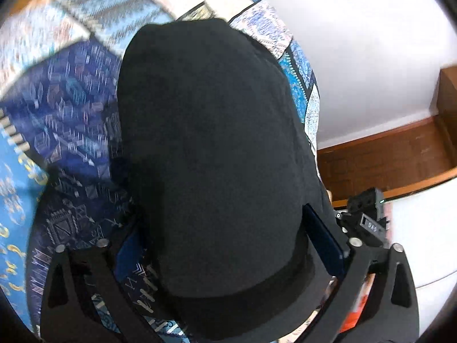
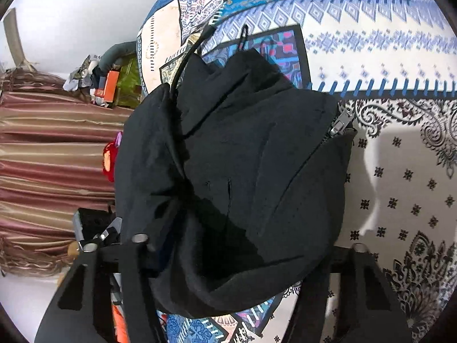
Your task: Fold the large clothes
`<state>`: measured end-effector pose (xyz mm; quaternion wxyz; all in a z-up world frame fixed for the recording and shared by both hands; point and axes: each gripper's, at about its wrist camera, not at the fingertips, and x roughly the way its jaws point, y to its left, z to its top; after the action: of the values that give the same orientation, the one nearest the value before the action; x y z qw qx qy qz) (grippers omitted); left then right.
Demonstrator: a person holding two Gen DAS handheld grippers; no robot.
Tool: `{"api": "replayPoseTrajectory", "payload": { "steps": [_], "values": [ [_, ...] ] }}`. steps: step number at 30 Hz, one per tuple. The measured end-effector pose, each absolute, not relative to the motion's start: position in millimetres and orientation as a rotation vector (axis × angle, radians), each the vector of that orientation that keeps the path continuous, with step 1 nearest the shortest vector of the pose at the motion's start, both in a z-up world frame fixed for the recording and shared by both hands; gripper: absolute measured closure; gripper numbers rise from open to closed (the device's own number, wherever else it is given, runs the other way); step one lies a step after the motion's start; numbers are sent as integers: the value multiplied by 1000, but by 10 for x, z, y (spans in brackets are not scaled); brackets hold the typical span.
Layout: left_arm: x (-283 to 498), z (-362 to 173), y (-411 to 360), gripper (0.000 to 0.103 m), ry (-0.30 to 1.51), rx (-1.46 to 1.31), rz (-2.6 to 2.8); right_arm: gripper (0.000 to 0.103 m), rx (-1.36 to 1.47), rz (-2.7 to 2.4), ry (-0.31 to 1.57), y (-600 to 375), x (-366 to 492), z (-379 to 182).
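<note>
Black jacket (image 1: 211, 171) fills both views, bunched between my fingers: left gripper (image 1: 228, 245) and right gripper (image 2: 237, 245) each appear clamped on cloth, lifted above the patterned bedspread (image 2: 400, 171). Zipper (image 2: 341, 124) exposed; I judge folding barely begun, no neat fold visible.

We are in a home bedroom: a patterned bedspread (image 2: 385, 65) fills the right of the frame, striped curtains (image 2: 51, 157) hang at left, beside cluttered belongings (image 2: 108, 85).
</note>
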<state>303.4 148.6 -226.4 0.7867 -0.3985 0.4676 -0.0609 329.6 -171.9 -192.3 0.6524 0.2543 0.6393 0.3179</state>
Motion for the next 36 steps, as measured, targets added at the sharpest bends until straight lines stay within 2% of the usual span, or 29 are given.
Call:
{"api": "replayPoseTrajectory", "payload": {
  "steps": [6,13,20,24,28,34,36],
  "values": [
    [3089,-1820,1423,23,957,-713,-138,77,547,711,1393,-1665,3240,-1667],
    [3321,-1065,1693,30,849,-613,-212,78,508,758,1281,-1358,3322,-1222],
    [3642,-398,2241,31,702,-483,-253,78,520,805,1151,-838,3580,-912],
    [3867,-547,2682,31,702,-538,-254,79,491,811,1100,-481,3798,-876],
    [4155,-1144,3249,31,761,-638,-233,79,445,796,1105,-83,3977,-1127],
    [4350,-2469,3874,29,1026,-817,-80,79,284,724,1281,554,4143,-2127],
    [4230,-2639,4017,29,971,-907,-129,73,261,742,1280,625,4118,-2300]
  ]
}}
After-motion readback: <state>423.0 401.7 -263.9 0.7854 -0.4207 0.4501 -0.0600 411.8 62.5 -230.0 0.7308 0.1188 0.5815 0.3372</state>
